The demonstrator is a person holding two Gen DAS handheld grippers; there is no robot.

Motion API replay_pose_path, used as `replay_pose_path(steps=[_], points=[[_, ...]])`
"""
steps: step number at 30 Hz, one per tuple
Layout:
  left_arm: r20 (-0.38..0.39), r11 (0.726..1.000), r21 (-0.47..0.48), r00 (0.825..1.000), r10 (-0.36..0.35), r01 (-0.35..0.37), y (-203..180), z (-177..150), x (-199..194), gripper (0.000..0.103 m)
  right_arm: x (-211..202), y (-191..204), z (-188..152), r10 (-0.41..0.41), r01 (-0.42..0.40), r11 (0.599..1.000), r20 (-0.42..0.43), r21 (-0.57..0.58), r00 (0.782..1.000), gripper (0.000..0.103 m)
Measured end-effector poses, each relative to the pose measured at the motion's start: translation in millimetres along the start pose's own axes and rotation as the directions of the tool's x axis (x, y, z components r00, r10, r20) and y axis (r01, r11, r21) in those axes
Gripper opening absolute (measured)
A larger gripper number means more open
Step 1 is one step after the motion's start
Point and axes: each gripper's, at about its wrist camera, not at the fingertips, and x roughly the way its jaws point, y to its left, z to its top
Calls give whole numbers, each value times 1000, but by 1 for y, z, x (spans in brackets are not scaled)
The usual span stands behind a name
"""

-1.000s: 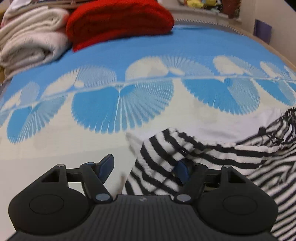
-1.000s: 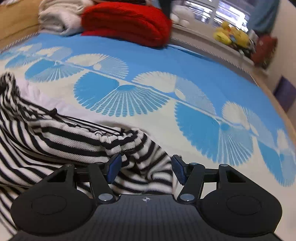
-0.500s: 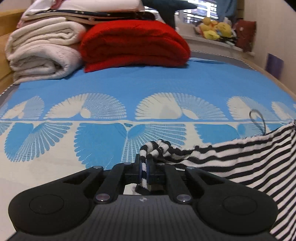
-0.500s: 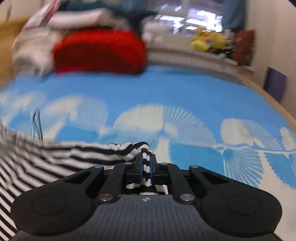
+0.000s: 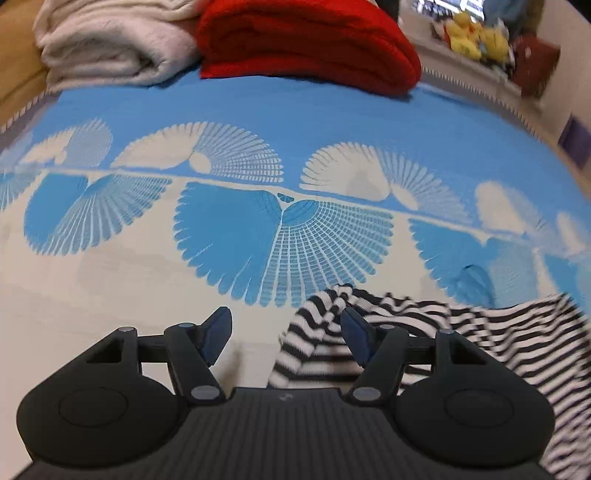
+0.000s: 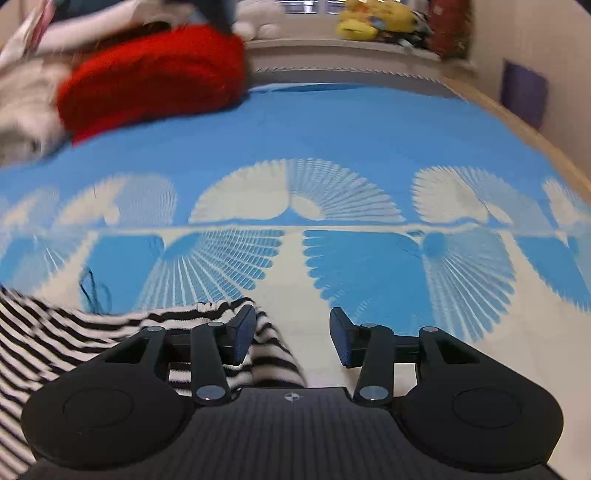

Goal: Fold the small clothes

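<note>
A black-and-white striped garment [image 5: 480, 332] lies on the blue and cream bed cover [image 5: 258, 122]. In the left wrist view its left corner bunches between the fingers of my left gripper [image 5: 286, 328], against the right pad; the jaws are opening and no pad presses it. In the right wrist view the garment [image 6: 74, 332] spreads to the left, its right corner lying by the left pad of my right gripper [image 6: 291, 328], whose jaws are opening too, with nothing pinched. A thin dark cord loop [image 6: 92, 288] lies past the garment's far edge.
At the head of the bed sit a folded red blanket [image 5: 306, 40] and cream blankets [image 5: 110, 40]. Yellow soft toys [image 6: 369, 18] line a sill behind. The bed's wooden edge [image 6: 535, 136] runs along the right.
Half a second ago both grippers were shut on the garment's corners and held it stretched. Both have now opened and the corners have dropped from the pads.
</note>
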Motion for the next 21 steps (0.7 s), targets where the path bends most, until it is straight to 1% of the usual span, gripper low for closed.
replay_pose_path(steps=[1,2,4,5,7,10,11,12,13,14,15,16,17,18,20,21], points=[[-7,999,-34,1000,-24,23,7,-3,-10,70,-11,-11,-3,23,-22,998,-18,50,1000,47],[-34,997,-70,998,-44,41,13,-6,-19,69,-20,-19,-7,40,-37,996,-36,85,999,47],[-94,993,-111,994,-51,40,20,-11,-37,68,-38,-30,-15,63,-52,990,-83,130,995,47],[-113,994,-110,993,-37,25,21,-15,-50,68,-48,-32,-18,62,-49,989,-90,140,994,47],[-128,998,-65,992,-9,0,20,-25,-69,68,-71,-36,-26,65,-49,988,-103,148,993,47],[-146,1000,1,989,-8,8,20,-52,-89,68,-103,-38,-46,53,-36,990,-127,137,990,52],[-162,1000,10,987,-15,17,20,-65,-88,68,-107,-40,-53,53,-34,990,-135,134,989,53],[-186,1000,-6,982,-25,25,23,-77,-83,68,-110,-42,-65,50,-30,991,-152,132,987,55],[-212,999,-43,976,-42,33,28,-90,-77,67,-111,-44,-76,49,-25,990,-171,137,984,56],[-250,995,-85,966,-67,47,33,-104,-66,61,-107,-48,-86,54,-23,988,-200,154,978,56],[-332,993,-113,940,-78,42,37,-117,-52,55,-103,-53,-97,69,-22,983,-255,182,965,56],[-410,991,-134,911,-53,-3,40,-126,-40,40,-99,-57,-103,80,-17,979,-306,202,949,55],[-418,989,-146,908,-27,-38,41,-130,-37,38,-98,-59,-106,85,-17,977,-315,214,945,55],[-411,989,-139,912,-13,-48,40,-130,-36,38,-97,-61,-107,86,-13,975,-318,223,944,55],[-400,993,-115,917,-11,-39,36,-130,-35,38,-94,-61,-109,89,-12,973,-325,232,942,55],[-409,993,-109,913,-8,-40,35,-131,-32,38,-91,-60,-111,93,-15,974,-338,228,936,55]])
